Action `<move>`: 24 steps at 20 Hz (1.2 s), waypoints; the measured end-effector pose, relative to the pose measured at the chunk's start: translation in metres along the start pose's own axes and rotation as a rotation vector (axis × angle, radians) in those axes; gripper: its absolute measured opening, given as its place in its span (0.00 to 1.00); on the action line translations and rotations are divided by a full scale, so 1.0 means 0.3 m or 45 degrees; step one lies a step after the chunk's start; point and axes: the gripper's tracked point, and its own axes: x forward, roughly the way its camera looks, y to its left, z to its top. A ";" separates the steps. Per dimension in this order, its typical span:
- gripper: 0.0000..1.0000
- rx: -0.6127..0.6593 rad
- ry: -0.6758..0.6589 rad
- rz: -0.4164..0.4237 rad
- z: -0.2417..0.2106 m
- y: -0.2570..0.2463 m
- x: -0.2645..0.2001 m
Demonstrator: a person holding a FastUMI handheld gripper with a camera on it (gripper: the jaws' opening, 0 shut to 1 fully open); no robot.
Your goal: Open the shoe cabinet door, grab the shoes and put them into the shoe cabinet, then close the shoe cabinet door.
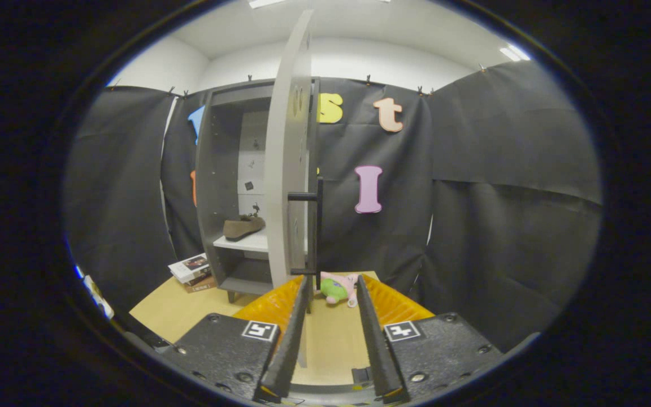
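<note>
The gripper [332,280] is nearest, its two fingers apart and holding nothing, pointing toward 12 o'clock. Just ahead of the left finger hangs the door handle [315,226] of the open cabinet door [283,169], seen edge-on, so I judge the fingers are lined up to push the door closed. At 10 o'clock from the fingertips, one shoe [243,226] already rests on the cabinet shelf [246,243]. A small plush toy [338,288] lies on the floor between the fingertips, and some books [191,271] lie beside the cabinet
</note>
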 end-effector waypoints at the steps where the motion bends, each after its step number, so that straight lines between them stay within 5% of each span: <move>1: 0.66 -0.004 0.013 0.003 -0.021 0.018 -0.027; 5: 1.00 -0.015 0.061 0.034 -0.150 0.144 -0.080; 15: 1.00 -0.065 0.319 0.254 -0.673 0.615 0.201; 24: 1.00 -0.044 0.585 0.245 -1.107 0.806 0.723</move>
